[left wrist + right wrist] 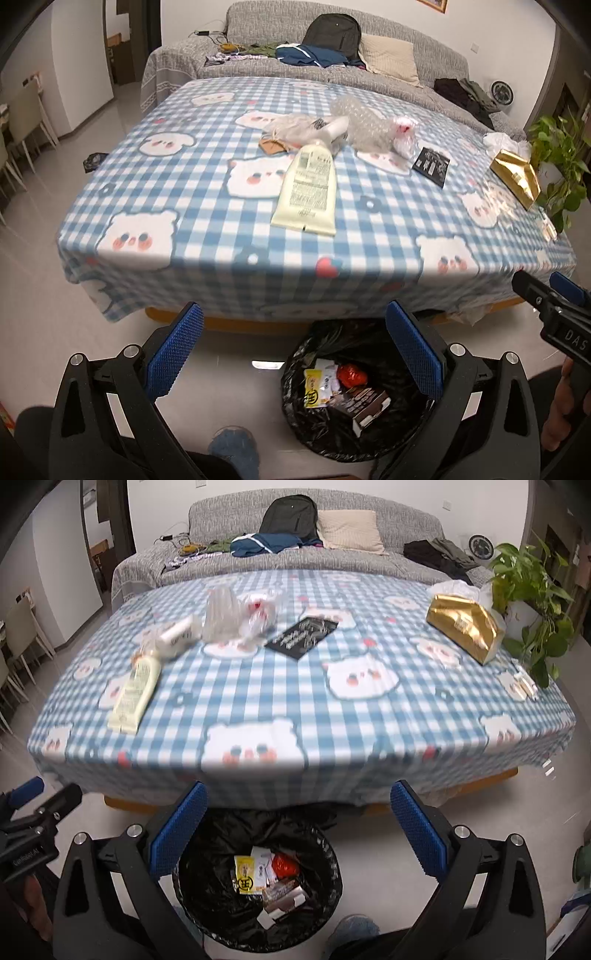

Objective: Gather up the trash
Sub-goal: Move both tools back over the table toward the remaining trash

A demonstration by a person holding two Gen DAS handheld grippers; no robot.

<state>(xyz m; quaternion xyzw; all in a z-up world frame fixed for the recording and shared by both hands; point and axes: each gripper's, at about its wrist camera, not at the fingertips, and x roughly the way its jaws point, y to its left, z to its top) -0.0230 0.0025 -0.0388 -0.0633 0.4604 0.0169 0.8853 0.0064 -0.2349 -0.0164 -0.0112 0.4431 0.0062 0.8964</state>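
Left gripper [293, 341] and right gripper [297, 821]: both spread wide, holding nothing. Below and between the right fingers stands the black-lined round trash bin [325, 893], partly filled with wrappers. Beyond the fingertips, the blue checked bear-print tablecloth [258, 686] carries a cream plastic tube [306, 190], crumpled clear plastic wrap [236, 616], a flat black packet [301, 633] and a gold foil box [463, 627].

Right tongs [295, 819] hang wide apart and empty above the trash bin [328, 904].

The black-lined bin on the floor holds a yellow packet [244, 874], a red wrapper [285, 864] and a small box [284, 895]. On the checked desk [258, 686] beyond lie a cream tube [135, 694], crumpled clear plastic [236, 618], a black card [301, 637] and a gold box [463, 626].
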